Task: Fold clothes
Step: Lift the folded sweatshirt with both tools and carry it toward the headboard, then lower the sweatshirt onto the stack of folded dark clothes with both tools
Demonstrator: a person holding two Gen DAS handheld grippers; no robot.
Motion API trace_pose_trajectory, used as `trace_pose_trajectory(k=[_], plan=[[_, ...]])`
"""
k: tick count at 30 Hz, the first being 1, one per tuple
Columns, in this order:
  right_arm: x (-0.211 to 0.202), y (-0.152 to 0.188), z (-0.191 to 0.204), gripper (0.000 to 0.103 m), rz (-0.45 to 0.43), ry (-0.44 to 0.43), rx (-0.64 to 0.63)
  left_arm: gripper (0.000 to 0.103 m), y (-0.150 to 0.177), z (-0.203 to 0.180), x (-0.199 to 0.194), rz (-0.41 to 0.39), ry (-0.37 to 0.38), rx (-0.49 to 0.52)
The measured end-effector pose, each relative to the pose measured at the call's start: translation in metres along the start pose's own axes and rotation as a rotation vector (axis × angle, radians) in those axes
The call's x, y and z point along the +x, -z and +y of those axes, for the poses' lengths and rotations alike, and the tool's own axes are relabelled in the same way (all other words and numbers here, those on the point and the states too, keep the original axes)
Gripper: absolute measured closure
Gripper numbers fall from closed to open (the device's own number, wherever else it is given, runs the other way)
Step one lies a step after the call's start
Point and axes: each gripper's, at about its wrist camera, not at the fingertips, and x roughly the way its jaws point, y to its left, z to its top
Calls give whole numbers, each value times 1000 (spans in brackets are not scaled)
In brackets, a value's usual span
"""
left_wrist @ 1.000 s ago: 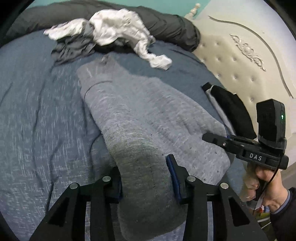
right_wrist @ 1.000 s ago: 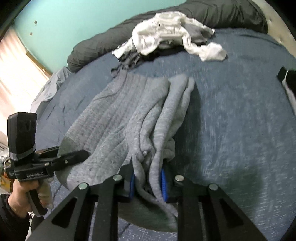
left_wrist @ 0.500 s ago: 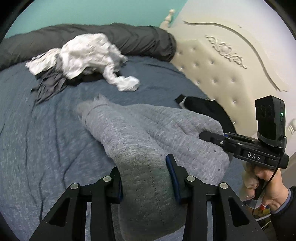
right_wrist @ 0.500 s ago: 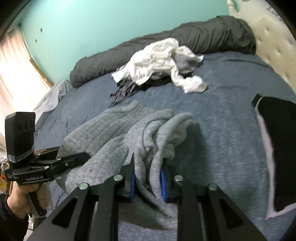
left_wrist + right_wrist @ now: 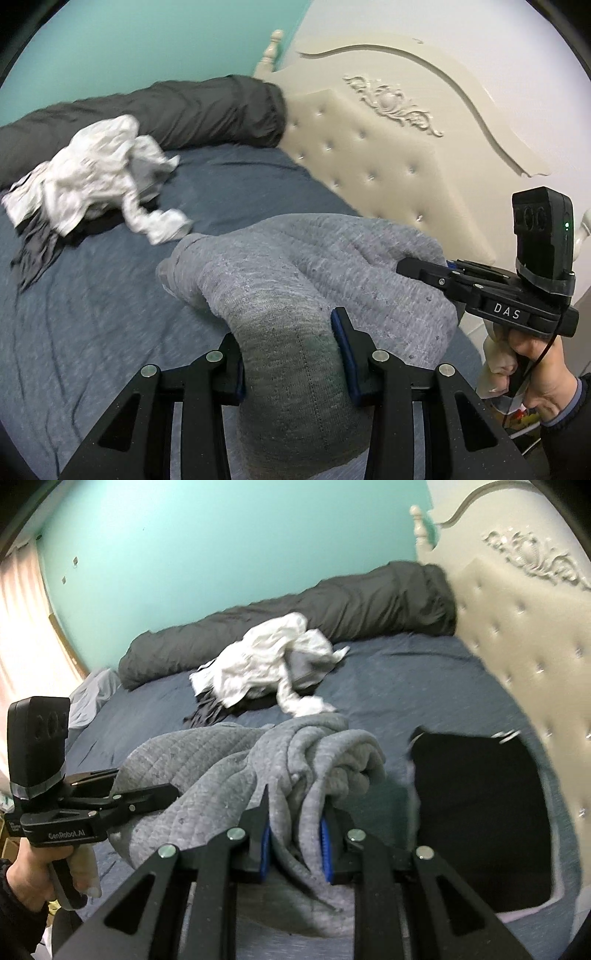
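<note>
Grey sweater [image 5: 295, 280]: lifted above blue bedsheet [image 5: 92, 332], bunched, held at two points. Left of scene: white garment pile [image 5: 92, 181] on top of dark clothing, resting on sheet near rolled dark duvet [image 5: 166, 107]. Left gripper [image 5: 291, 354]: jaws pinching darker ribbed hem of sweater, fabric bulging between pads and hanging below. Centre: quilted body of sweater spanning between both tools, clear of sheet in left wrist view. Right gripper [image 5: 295, 834]: jaws clamped on gathered fold of sweater, blue pads [image 5: 325, 843] against cloth, loose folds draped forward over tips. Right of scene: black garment [image 5: 476, 812] lying flat on sheet beside cream tufted headboard [image 5: 524, 635]. Hands gripping tool handles visible at frame edges.
</note>
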Motion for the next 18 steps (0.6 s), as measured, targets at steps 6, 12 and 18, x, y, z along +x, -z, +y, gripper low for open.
trace_pose_trajectory(k=[6,12,18], plan=[[-29,-22,-42,83,-39,46,-9,61,-41,-38,27,-17,22,46],[-51,-40,-81,83,-75,89,-20,61,-66,-69,52,-34,42,67],[-62,-45,-116,83,-93,115,-20,61,-81,-87,80,-38,49,90]])
